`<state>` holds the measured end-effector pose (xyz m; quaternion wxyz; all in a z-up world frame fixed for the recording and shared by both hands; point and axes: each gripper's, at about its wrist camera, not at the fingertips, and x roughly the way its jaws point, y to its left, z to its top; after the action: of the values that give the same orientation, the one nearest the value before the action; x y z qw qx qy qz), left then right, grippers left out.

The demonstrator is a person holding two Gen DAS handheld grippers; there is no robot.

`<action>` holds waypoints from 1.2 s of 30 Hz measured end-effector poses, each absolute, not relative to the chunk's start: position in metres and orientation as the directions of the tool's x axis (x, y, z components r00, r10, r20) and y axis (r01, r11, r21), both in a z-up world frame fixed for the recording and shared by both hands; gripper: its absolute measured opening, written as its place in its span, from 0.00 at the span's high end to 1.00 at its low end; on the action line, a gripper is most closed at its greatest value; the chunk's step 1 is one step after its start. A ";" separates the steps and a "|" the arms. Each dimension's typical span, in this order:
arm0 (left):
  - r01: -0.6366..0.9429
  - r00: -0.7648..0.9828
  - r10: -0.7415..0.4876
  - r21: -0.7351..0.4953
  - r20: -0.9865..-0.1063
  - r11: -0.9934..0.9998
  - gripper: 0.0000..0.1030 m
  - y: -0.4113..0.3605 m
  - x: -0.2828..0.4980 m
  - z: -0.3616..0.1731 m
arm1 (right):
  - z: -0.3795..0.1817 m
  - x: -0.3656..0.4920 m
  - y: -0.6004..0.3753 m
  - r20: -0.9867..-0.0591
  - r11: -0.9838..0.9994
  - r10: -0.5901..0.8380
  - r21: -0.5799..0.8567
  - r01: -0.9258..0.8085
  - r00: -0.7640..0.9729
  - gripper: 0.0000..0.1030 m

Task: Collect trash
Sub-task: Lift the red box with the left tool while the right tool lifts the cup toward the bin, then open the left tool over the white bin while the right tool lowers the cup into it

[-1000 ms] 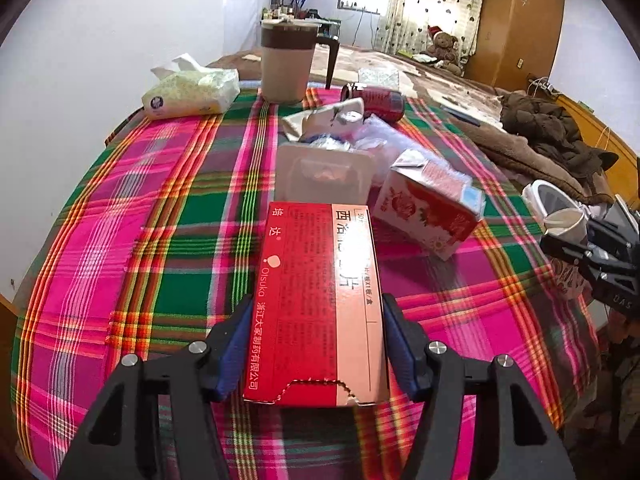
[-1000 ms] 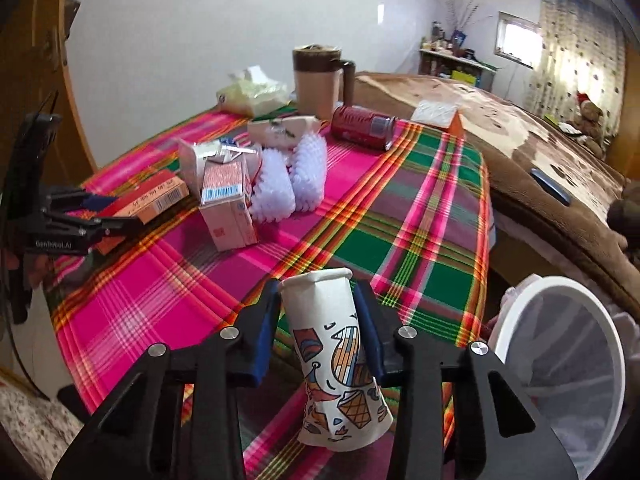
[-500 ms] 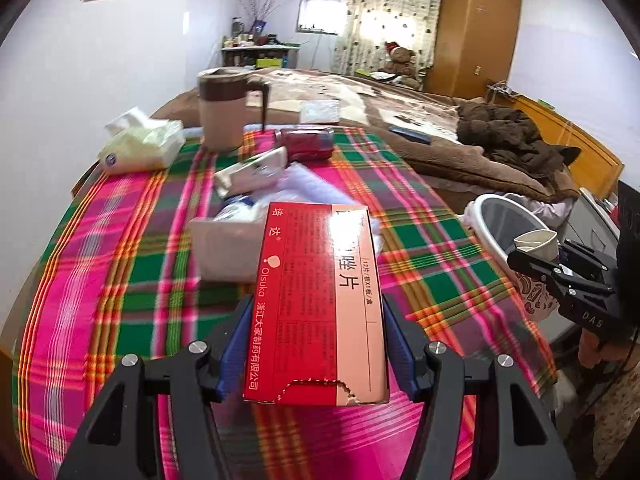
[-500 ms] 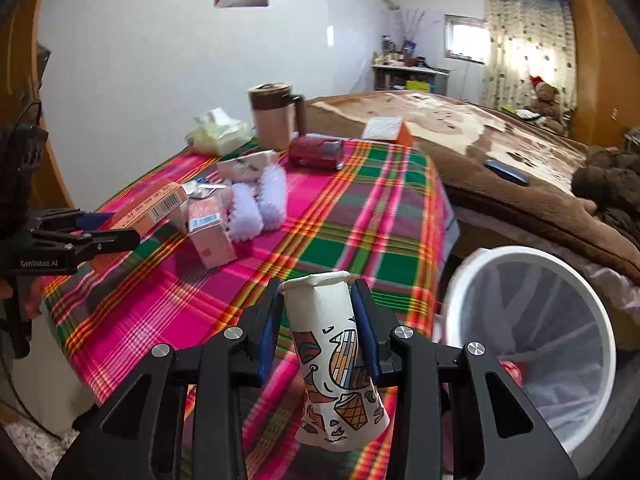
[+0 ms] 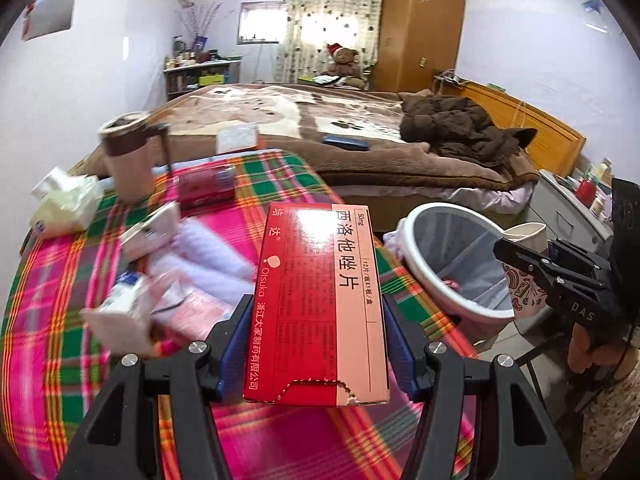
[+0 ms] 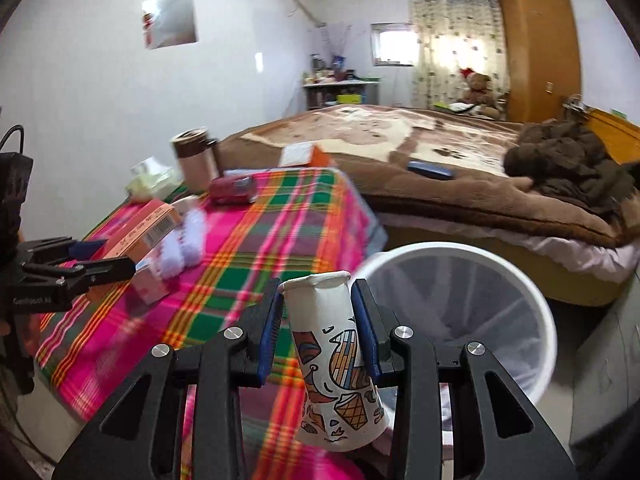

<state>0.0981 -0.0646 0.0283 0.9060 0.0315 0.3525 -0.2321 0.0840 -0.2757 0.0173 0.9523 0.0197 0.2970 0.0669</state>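
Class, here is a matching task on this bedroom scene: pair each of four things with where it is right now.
Things:
1. red medicine box
2. printed paper cup
3. red drink can
4. brown teddy bear

Places:
A. lying on the plaid tablecloth
B. clamped in the right gripper
C. by the curtain
D. clamped in the left gripper

Pairs: 1-D, 2-B, 3-A, 4-C

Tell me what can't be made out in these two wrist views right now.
- Left view: small cartons on the plaid tablecloth, motion-blurred, labels unreadable.
- Right view: paper cup mouth, pinched shut by the right gripper.
- Both views: white bin contents, mostly hidden by rim and liner.
- Right view: red medicine box print, too blurred.
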 end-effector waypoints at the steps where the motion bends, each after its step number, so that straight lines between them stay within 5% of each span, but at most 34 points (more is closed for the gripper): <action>1: 0.452 0.642 -0.405 -0.106 -0.651 0.886 0.39 -0.071 0.099 0.030 | 0.017 0.085 -0.281 -0.561 0.993 0.120 0.078 -0.092 0.819 0.65; 27: 0.661 0.476 -0.574 -0.160 -0.666 0.734 0.39 -0.219 0.132 0.022 | -0.007 0.109 -0.360 -0.626 0.980 -0.035 0.131 0.149 0.779 0.62; 36: 0.674 0.425 -0.584 -0.188 -0.692 0.714 0.39 -0.241 0.141 0.004 | -0.019 0.117 -0.376 -0.661 0.971 -0.076 0.121 0.206 0.746 0.50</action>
<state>0.1411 -0.2413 0.0043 0.8420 0.0589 0.3848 -0.3734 0.1170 -0.3762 -0.0186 0.9297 0.0935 0.3481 -0.0759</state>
